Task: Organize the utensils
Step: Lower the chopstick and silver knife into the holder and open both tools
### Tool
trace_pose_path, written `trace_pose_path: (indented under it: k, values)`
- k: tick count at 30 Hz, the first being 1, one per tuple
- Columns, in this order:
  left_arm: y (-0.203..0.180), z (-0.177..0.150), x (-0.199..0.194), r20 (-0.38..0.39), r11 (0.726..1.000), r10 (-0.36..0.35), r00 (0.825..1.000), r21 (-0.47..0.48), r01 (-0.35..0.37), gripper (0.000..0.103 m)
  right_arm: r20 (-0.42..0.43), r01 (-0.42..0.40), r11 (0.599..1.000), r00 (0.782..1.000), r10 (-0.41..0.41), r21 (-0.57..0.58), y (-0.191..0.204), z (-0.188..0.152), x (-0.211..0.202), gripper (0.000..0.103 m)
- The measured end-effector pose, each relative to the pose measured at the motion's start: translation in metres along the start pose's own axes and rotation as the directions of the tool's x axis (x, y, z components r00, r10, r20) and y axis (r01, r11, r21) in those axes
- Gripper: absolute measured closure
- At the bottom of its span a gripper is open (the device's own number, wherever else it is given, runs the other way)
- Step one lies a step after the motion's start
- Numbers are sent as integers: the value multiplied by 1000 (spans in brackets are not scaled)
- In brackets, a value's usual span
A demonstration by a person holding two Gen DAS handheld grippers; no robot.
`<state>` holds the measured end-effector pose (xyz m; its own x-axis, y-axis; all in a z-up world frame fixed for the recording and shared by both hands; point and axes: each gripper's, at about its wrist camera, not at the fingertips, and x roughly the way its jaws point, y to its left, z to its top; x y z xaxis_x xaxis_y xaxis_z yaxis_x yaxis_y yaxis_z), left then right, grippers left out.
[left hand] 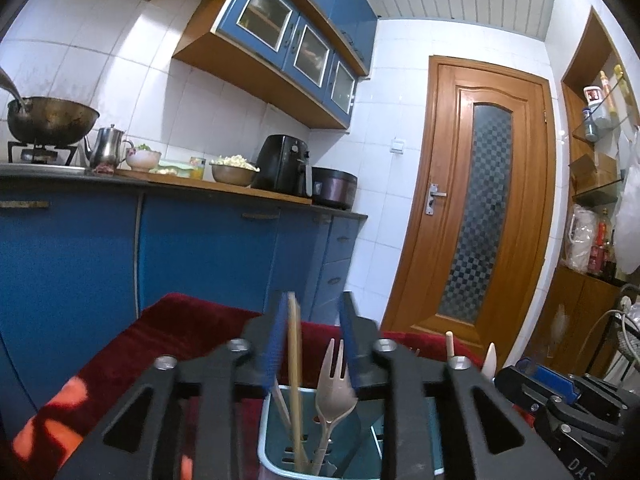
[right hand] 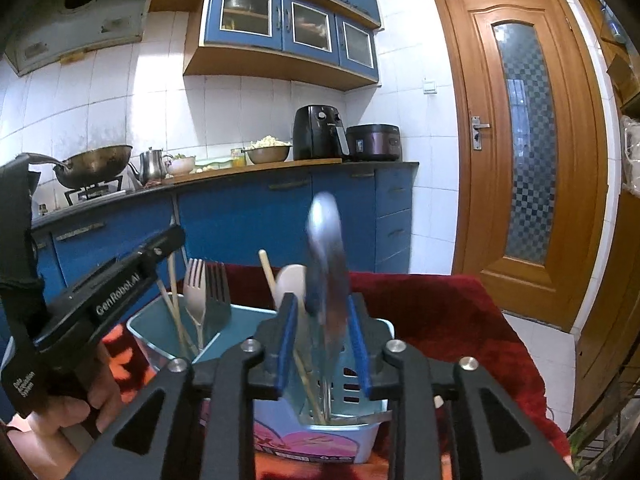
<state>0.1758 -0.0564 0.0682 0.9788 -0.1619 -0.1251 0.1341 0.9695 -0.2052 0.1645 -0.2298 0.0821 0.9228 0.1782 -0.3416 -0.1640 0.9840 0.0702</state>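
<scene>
Your right tool [right hand: 323, 344] sits wide apart around a blurry metal spoon [right hand: 326, 276] over the caddy [right hand: 320, 436] near the table's front edge. Left tool [left hand: 314, 344] is apart too, chopstick [left hand: 295, 360] between. Back out straight, don't tip anything.

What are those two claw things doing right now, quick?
Left gripper: open above the caddy, a chopstick between its fingers, not clamped.
Right gripper: open, with a blurred metal spoon between its fingers.
</scene>
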Motion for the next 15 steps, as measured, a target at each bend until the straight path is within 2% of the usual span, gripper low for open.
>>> trace_pose_path:
  k: [7,15]
  values:
    - [-6,11,-14,-6,1000,-14,1000,21,14,73,32,-29,999,999,28,30,0,7,-14,73]
    - [-11,16,-47,-54,997,-50,997,57,53,73,100,-54,997,994,49,47,6,19,-50,72]
